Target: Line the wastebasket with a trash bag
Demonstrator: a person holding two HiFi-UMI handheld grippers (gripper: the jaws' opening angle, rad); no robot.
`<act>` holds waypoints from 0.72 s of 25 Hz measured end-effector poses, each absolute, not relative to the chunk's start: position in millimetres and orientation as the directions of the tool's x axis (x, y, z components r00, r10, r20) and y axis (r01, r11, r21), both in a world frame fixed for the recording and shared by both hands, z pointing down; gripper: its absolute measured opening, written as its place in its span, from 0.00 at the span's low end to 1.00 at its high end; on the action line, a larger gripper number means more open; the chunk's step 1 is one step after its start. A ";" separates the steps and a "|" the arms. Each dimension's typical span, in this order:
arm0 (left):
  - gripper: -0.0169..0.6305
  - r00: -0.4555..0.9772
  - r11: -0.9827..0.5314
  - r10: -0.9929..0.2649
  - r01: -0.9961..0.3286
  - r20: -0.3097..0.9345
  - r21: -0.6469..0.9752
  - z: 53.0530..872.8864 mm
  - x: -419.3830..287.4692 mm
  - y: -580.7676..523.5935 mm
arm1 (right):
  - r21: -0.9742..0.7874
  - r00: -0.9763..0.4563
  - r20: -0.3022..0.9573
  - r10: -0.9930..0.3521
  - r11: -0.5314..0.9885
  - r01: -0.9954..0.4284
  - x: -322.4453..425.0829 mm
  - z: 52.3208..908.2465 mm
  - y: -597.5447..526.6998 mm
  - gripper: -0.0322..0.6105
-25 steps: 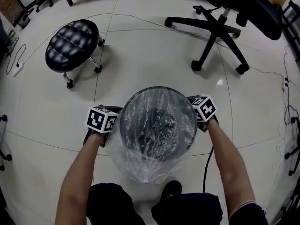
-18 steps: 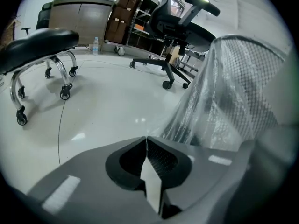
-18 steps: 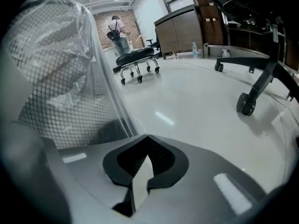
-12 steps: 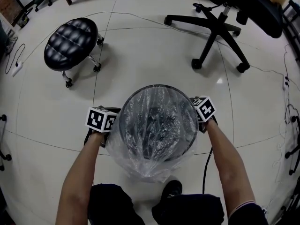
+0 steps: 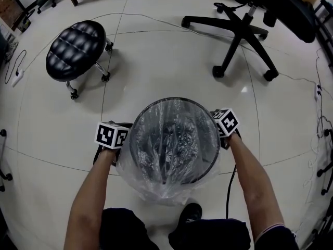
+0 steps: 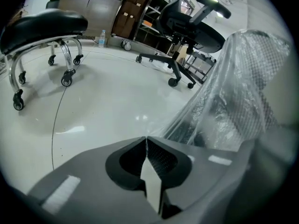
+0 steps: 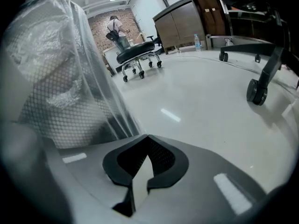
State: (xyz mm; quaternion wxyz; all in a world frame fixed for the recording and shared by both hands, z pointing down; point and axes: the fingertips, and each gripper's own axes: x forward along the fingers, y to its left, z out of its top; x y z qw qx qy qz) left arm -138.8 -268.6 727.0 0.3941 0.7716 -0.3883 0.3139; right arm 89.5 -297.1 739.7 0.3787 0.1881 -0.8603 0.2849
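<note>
A black mesh wastebasket (image 5: 174, 101) stands on the floor between my arms. A clear trash bag (image 5: 156, 187) lies inside it and is folded out over the rim, hanging down the near side. My left gripper (image 5: 120, 134) is pressed against the basket's left side. Its jaws (image 6: 146, 138) are shut, and the bag's film (image 6: 219, 101) runs right up to their tips over the mesh (image 6: 268, 55). At the right side my right gripper (image 5: 221, 127) is shut (image 7: 145, 136) the same way, the film (image 7: 96, 83) stretched over the mesh (image 7: 44, 108) beside it.
A black padded stool on castors (image 5: 73, 48) stands at the far left and an office chair (image 5: 244, 30) at the far right. A cable (image 5: 229, 191) trails under my right arm. My shoe (image 5: 190, 211) is just behind the basket. Cabinets and a water bottle (image 6: 102, 38) line the far wall.
Both grippers have sunk a little along the basket's sides, and the bag's overhang has come lower over the rim. The basket has not shifted.
</note>
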 end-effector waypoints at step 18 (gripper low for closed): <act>0.04 0.482 -0.367 -0.312 -0.856 0.819 0.364 754.3 -141.1 -264.1 | -0.409 -0.659 0.750 -0.049 0.750 -0.521 80.3 759.5 -289.2 0.05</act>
